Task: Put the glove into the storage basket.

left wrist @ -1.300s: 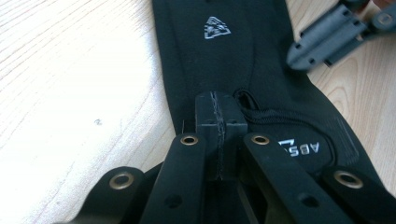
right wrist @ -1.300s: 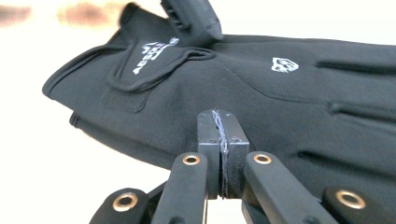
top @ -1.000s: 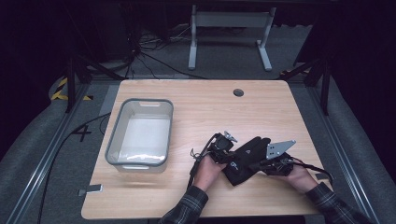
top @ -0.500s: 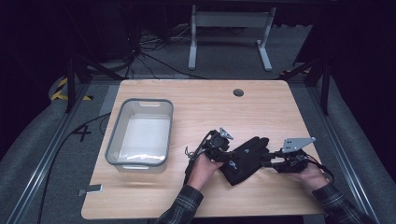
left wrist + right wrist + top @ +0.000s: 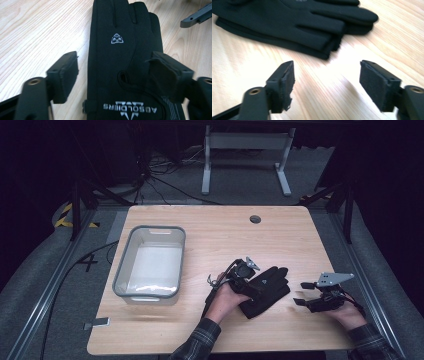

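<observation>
While the black gloves (image 5: 265, 290) are straddled by the left gripper (image 5: 248, 282), jaws spread for grasping, the right gripper (image 5: 305, 295) is held beside them, jaws likewise apart.

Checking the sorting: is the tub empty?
Seemingly empty: the tub shows a bare pale floor; the gloves lie outside on the table.

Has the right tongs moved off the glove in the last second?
Yes. The right tongs drew away from the black glove, toward the table's right edge, and now hangs open over bare wood.
</observation>
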{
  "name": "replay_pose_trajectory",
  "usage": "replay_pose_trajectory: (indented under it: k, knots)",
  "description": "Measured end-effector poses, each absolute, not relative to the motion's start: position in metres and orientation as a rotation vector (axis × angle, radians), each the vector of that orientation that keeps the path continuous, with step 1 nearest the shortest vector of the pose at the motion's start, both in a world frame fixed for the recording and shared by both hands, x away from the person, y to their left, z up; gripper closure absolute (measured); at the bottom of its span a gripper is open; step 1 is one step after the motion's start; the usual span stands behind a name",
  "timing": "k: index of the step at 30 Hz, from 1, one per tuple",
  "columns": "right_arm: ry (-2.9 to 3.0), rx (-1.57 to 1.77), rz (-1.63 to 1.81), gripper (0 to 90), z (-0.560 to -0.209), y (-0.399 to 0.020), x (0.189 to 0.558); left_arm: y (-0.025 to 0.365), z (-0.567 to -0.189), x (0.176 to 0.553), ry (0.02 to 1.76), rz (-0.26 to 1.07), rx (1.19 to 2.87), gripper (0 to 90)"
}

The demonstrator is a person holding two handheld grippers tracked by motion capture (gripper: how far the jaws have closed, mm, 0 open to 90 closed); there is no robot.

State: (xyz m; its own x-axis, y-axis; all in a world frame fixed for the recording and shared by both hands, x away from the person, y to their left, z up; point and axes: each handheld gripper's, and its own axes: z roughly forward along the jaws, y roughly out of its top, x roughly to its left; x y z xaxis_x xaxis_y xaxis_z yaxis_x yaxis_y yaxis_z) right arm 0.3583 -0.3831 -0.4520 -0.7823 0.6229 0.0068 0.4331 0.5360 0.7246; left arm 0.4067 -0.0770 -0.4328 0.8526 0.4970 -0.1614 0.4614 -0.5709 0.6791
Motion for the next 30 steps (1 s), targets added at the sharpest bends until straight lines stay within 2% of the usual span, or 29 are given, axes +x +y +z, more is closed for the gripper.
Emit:
replay_pose_trajectory:
  k: [2,11,21,26,30]
  knots:
    - [2.514,0.895,1.078,25.1,-0.455,-0.386,0.360,-0.080,-0.435,0.407,0.682,0.058,2.276,17.9]
    - [2.489,0.918,1.049,20.1,-0.462,-0.390,0.366,-0.102,-0.450,0.407,0.640,0.080,2.351,14.1]
    - [2.483,0.913,1.044,15.8,-0.465,-0.389,0.367,-0.105,-0.458,0.407,0.640,0.073,2.366,11.7]
    - [2.477,0.912,1.055,12.8,-0.467,-0.389,0.367,-0.105,-0.457,0.406,0.619,0.088,2.382,16.1]
    - [2.483,0.909,1.053,11.3,-0.467,-0.389,0.367,-0.104,-0.456,0.404,0.596,0.088,2.384,23.9]
